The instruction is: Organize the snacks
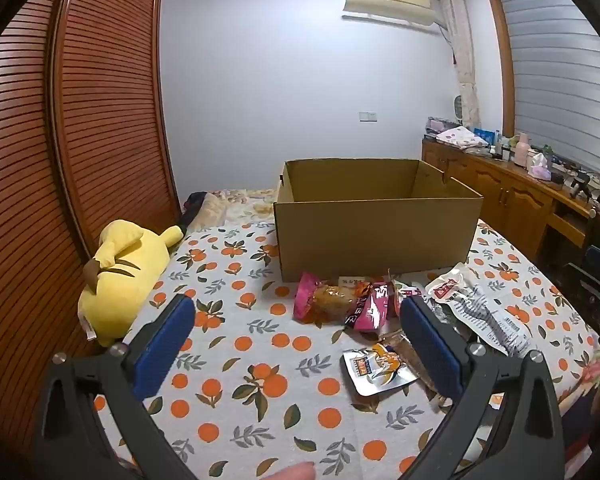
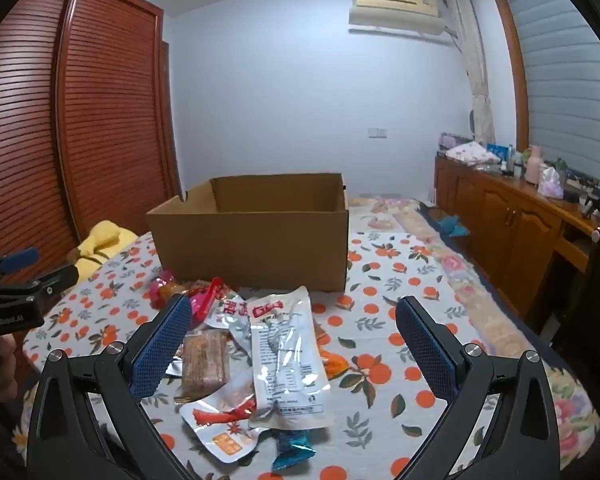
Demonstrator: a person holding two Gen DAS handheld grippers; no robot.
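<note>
Left wrist view, left to right: a louvred wooden wardrobe (image 1: 80, 120) is standing along the left edge; a yellow plush toy (image 1: 120, 280) is lying on the bed (image 1: 260, 400), whose cover is printed with oranges and leaves. The left gripper (image 1: 296, 344) is hovering above the cover with its jaws spread wide and nothing between the blue pads (image 1: 166, 344). An open cardboard box (image 1: 376, 236) is sitting upright on the bed beyond the jaws. Just in front of the box a pink snack packet (image 1: 340, 304) is lying, with a silver pouch with orange print (image 1: 376, 368) nearer the camera and a long white packet with a red label (image 1: 476, 308) to the right; these are overlapping in one loose pile. A wooden cabinet (image 1: 520, 200) carrying bottles and tissues is lining the right wall.

Right wrist view, left to right: the left gripper is showing at the left edge; the box (image 2: 256, 240) is sitting behind the snack pile. The right gripper (image 2: 292, 344) is hovering over the pile with its jaws spread wide, gripping nothing. Between the pads are lying a brown snack block in clear wrap (image 2: 204, 360), the white packet (image 2: 284, 356) on top, a silver pouch with a red chilli picture (image 2: 224, 424), and a blue foil packet (image 2: 292, 446) partly hidden beneath
</note>
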